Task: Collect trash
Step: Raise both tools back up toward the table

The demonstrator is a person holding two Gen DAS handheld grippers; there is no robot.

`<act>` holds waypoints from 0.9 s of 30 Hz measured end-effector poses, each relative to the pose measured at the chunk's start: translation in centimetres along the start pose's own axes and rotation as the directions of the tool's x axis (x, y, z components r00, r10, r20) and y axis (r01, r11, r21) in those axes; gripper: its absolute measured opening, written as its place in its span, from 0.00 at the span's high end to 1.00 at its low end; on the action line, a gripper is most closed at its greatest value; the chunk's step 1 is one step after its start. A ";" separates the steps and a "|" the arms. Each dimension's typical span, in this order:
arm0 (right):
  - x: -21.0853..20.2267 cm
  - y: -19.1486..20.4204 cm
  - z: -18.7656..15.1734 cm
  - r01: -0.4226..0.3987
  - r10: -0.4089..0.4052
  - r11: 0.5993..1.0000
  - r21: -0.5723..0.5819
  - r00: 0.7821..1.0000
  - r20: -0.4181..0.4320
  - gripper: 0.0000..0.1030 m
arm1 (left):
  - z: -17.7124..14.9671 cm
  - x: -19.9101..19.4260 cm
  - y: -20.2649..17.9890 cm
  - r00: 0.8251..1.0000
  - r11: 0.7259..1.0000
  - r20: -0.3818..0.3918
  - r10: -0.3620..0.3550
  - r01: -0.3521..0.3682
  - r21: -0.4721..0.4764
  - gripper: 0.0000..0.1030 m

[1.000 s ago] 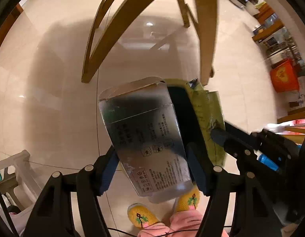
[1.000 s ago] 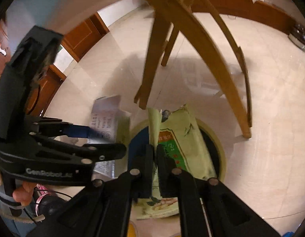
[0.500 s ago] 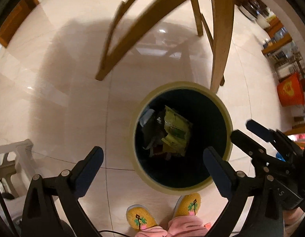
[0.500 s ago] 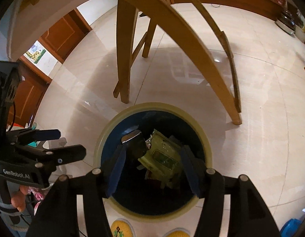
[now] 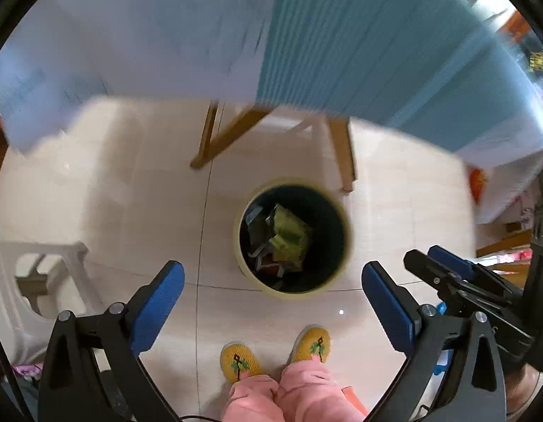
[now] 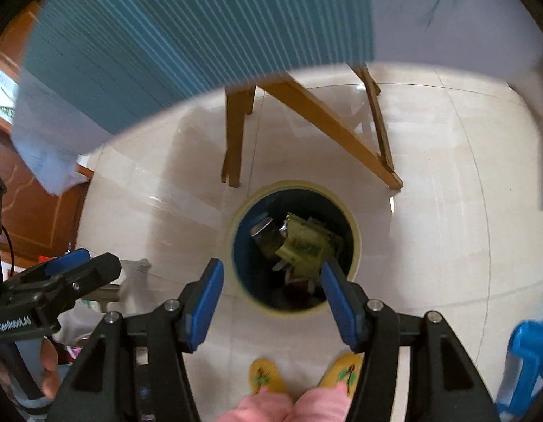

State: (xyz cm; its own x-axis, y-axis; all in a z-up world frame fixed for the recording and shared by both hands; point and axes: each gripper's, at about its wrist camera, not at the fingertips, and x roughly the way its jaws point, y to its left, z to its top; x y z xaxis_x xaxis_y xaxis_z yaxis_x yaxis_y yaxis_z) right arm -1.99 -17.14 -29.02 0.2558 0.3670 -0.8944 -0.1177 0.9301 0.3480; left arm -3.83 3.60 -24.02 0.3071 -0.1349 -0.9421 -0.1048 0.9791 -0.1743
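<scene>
White lettering "GenRobot.AI" stood on the black body of the left gripper [image 6: 78, 267], seen at the right wrist view's lower left edge. Nothing else could be read; other print was blurred.

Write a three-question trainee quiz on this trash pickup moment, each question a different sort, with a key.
1. True or false: the left gripper is shut on a box.
2. Multiple choice: the green packet lies A) on the floor, B) inside the bin, C) between the right gripper's fingers.
3. Fill in: the right gripper is ____ and holds nothing.

Key: 1 false, it is open and empty. 2 B. 3 open.
</scene>
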 end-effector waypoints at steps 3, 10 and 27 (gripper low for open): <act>-5.0 1.7 0.8 -0.002 0.002 1.000 0.002 1.000 0.005 0.44 | 0.9 -5.9 -1.1 0.998 1.000 0.057 -0.016 0.015 0.012 0.03; -16.7 5.6 4.3 0.005 0.001 0.997 -0.078 0.997 0.073 0.44 | 4.3 -18.3 -3.7 0.979 0.999 0.199 -0.036 0.033 0.021 0.03; -34.8 9.5 14.2 0.001 0.081 0.977 -0.213 0.923 0.376 0.44 | 12.0 -35.2 -9.1 0.888 0.994 0.457 0.053 -0.088 0.057 0.03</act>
State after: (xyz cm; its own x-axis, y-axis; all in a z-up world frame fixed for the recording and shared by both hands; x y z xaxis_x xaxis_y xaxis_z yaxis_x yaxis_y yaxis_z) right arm 1.66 -20.88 9.42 0.5871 0.4200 -0.6920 -0.3193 0.9057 0.2789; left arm -2.35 1.28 14.11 0.6995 0.0015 -0.7146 -0.0777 0.9942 -0.0739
